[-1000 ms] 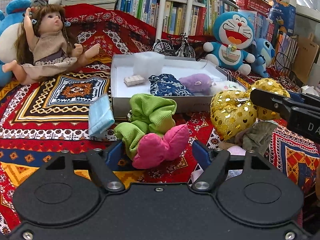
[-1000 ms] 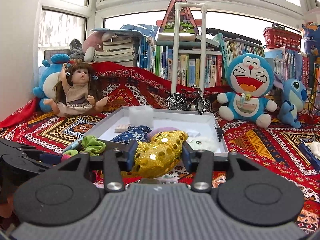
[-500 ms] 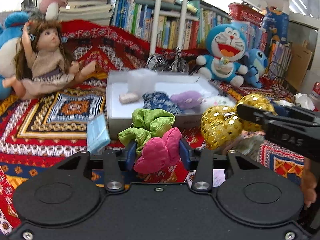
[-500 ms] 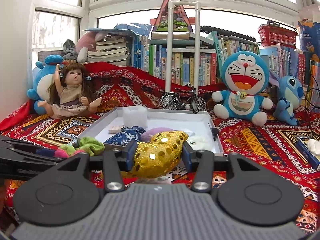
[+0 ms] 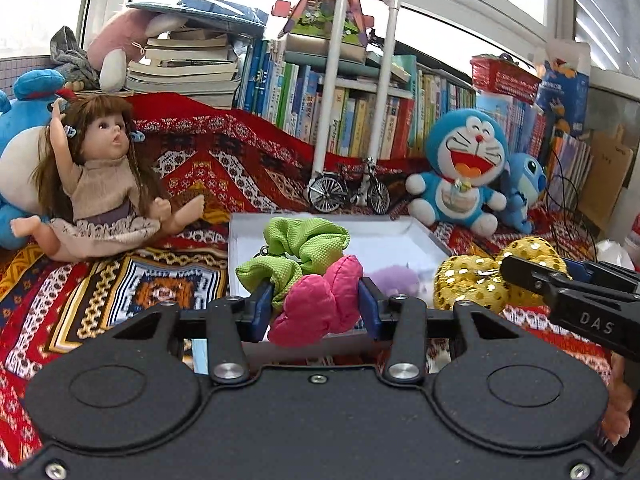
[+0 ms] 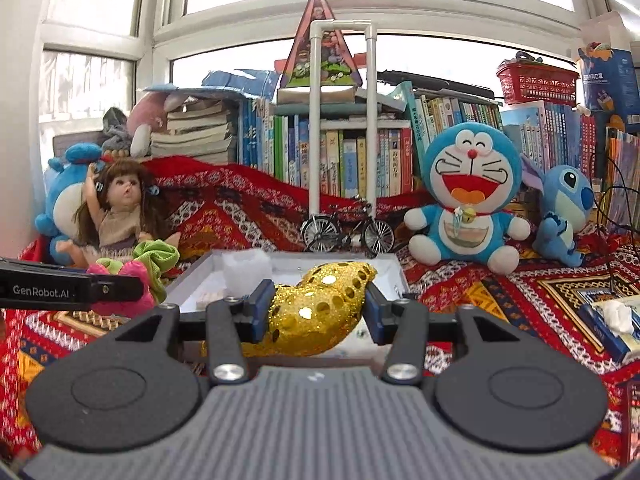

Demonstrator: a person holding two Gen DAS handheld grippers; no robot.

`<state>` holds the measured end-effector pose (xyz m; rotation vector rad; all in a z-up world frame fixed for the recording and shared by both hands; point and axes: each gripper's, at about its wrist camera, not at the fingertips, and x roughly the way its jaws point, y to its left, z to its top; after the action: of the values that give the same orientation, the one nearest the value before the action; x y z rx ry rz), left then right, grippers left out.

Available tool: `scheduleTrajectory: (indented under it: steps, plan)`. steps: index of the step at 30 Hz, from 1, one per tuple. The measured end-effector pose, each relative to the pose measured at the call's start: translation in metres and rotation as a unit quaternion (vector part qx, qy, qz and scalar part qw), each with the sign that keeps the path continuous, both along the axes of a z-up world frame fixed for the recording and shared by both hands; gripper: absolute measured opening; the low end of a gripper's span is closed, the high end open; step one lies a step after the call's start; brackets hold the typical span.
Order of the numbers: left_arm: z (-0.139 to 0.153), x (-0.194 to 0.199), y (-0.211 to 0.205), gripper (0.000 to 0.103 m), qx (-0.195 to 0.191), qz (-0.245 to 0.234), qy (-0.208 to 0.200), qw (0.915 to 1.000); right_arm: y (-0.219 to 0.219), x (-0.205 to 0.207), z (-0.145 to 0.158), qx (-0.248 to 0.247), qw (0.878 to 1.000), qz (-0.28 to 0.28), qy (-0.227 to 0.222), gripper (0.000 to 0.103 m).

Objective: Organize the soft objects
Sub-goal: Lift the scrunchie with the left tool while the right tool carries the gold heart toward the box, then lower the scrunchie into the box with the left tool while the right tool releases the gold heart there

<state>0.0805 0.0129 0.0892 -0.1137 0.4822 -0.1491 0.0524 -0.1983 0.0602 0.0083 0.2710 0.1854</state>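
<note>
My left gripper (image 5: 315, 304) is shut on a pink and green fabric bow (image 5: 316, 276), lifted off the patterned cloth in front of the white box (image 5: 434, 240). The same bow (image 6: 140, 272) shows at the left of the right wrist view, beside the left gripper's finger (image 6: 68, 290). My right gripper (image 6: 318, 306) is shut on a gold sequin bow (image 6: 320, 300), held just before the white box (image 6: 400, 276). In the left wrist view that gold sequin bow (image 5: 468, 280) hangs at the right. A purple soft item (image 5: 394, 276) lies inside the box.
A doll (image 5: 104, 184) sits at the left on the red patterned cloth (image 5: 120, 280). A toy bicycle (image 5: 348, 192), a blue cat plush (image 5: 460, 172) and a blue alien plush (image 5: 524, 188) stand behind the box. Books line the back shelf (image 6: 360, 152). A translucent white block (image 6: 246, 272) sits in the box.
My left gripper closed on the pink and green bow and lifted it off the cloth toward the box. The right gripper rose slightly with the gold bow.
</note>
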Motion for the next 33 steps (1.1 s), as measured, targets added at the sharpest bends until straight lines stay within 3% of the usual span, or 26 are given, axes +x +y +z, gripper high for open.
scheduleTrajectory:
  steps: [8, 16, 20, 25, 33]
  plan:
    - [0.014, 0.049, 0.01, 0.042, -0.018, 0.007, 0.002, 0.9998, -0.017, 0.042, 0.022, 0.02, 1.0, -0.023, 0.001, 0.052]
    - [0.031, 0.105, 0.013, 0.043, -0.038, 0.022, 0.006, 0.999, -0.041, 0.1, 0.033, 0.092, 0.994, -0.044, 0.046, 0.052]
    - [0.03, 0.125, 0.01, 0.043, -0.064, -0.016, -0.004, 0.9978, -0.047, 0.124, 0.025, 0.112, 0.989, -0.065, 0.073, 0.052]
    - [0.018, 0.15, -0.015, 0.043, -0.082, -0.063, 0.026, 0.9943, -0.054, 0.152, 0.008, 0.134, 0.982, -0.085, 0.105, 0.052]
    - [-0.018, 0.167, -0.061, 0.043, -0.031, -0.083, 0.054, 0.9946, -0.051, 0.174, -0.007, 0.111, 0.981, -0.1, 0.12, 0.052]
